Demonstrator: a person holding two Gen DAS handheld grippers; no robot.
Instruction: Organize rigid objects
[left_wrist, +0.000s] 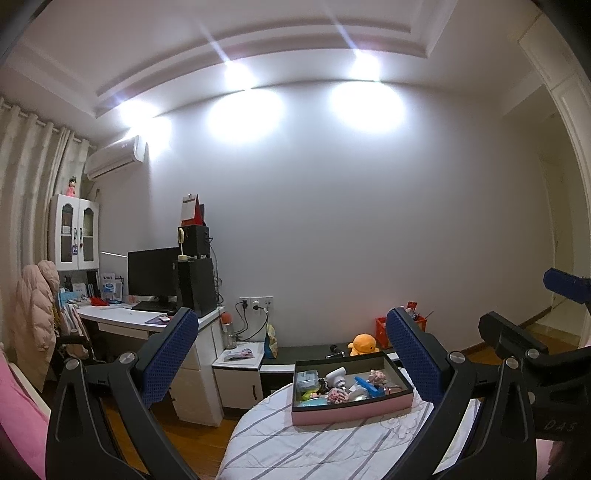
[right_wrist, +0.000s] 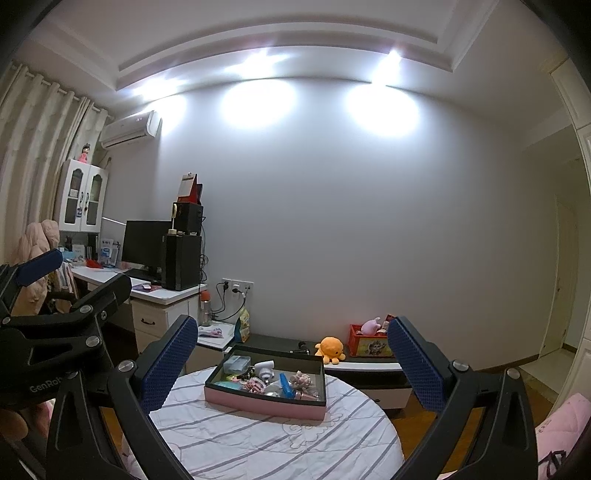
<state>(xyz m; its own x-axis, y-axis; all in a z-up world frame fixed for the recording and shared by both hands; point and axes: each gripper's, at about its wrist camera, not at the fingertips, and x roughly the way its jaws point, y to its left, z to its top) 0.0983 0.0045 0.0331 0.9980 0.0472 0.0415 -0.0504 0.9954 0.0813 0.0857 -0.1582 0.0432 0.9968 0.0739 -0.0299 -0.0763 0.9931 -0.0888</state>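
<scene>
A pink tray with a black rim (left_wrist: 351, 408) (right_wrist: 264, 404) sits on a round table with a striped white cloth (left_wrist: 314, 443) (right_wrist: 273, 439). It holds several small items: a white gadget (left_wrist: 338, 374) (right_wrist: 265, 367), a blue piece (left_wrist: 367, 386) (right_wrist: 285, 384), a clear box (left_wrist: 306, 377) (right_wrist: 236, 363) and pink trinkets. My left gripper (left_wrist: 291, 354) is open and empty, held above and short of the tray. My right gripper (right_wrist: 291, 358) is open and empty, likewise short of the tray. Each gripper shows at the edge of the other's view.
Behind the table runs a low dark bench with an orange plush octopus (left_wrist: 364, 344) (right_wrist: 330, 350) and a red box (right_wrist: 369, 343). A desk with monitor (left_wrist: 153, 273) and speakers stands left, with a chair and pink coat (left_wrist: 33, 306). Wooden floor surrounds the table.
</scene>
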